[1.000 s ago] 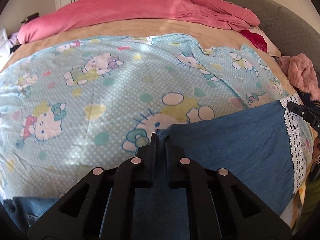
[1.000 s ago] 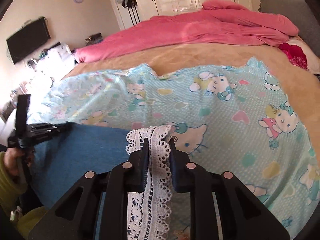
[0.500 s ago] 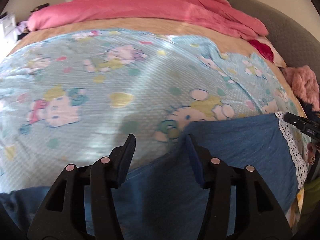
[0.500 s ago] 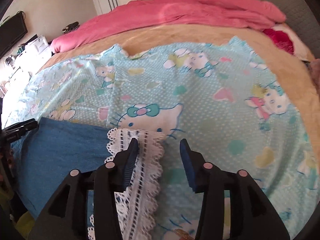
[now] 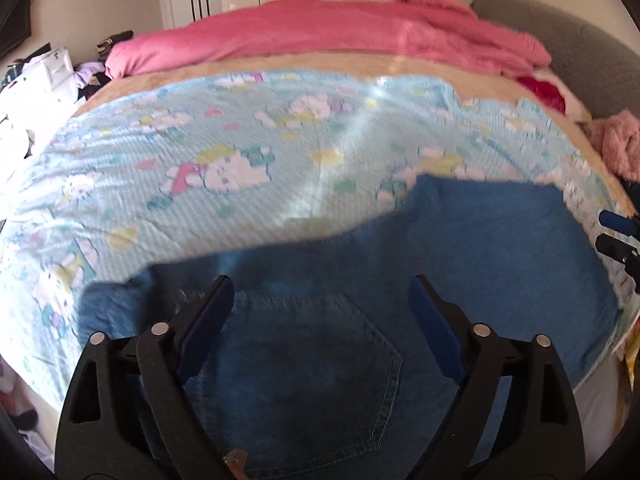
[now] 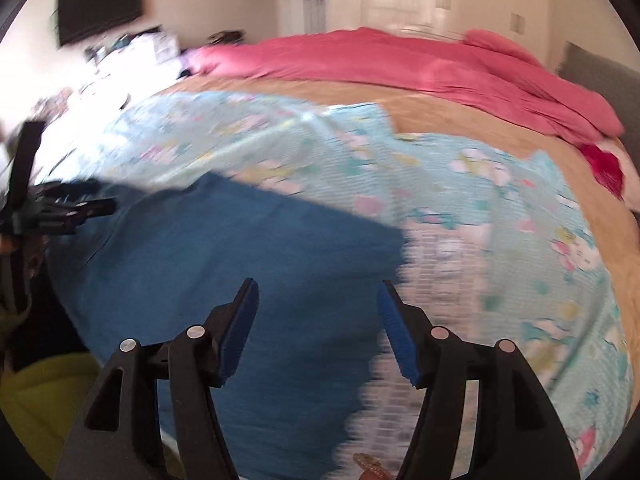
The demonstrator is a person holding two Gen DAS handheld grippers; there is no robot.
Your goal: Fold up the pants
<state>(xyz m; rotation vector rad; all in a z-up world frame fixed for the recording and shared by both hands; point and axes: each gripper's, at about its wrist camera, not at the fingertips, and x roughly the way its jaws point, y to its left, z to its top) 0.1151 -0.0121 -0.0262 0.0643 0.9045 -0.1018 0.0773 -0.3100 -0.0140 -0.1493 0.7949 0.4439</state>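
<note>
Blue denim pants [image 5: 460, 248] with a white lace hem [image 6: 432, 280] lie folded flat on the light blue cartoon-print sheet [image 5: 240, 184] at the bed's near edge. A back pocket [image 5: 312, 360] faces up below my left gripper [image 5: 320, 300]. Its jaws are opening wide above the denim, pads off the cloth. My right gripper [image 6: 316, 304] hovers over the leg [image 6: 240, 248] beside the lace hem, jaws opening, nothing pinched. Each gripper also shows at the other view's edge: the right gripper [image 5: 618, 236], the left gripper [image 6: 72, 208].
A pink duvet [image 5: 320, 32] is heaped along the far side of the bed on a tan blanket [image 5: 304, 66]. A grey headboard [image 5: 560, 44] and pink fluffy cloth [image 5: 618, 148] stand at the right. Wardrobes, a wall TV [image 6: 100, 4] and clutter lie beyond. A yellow-green sleeve [image 6: 40, 400] shows lower left.
Both grippers went from shut on the pants, left on the denim edge and right on the lace hem, to open. The cloth dropped flat, and both grippers drew back toward the near edge.
</note>
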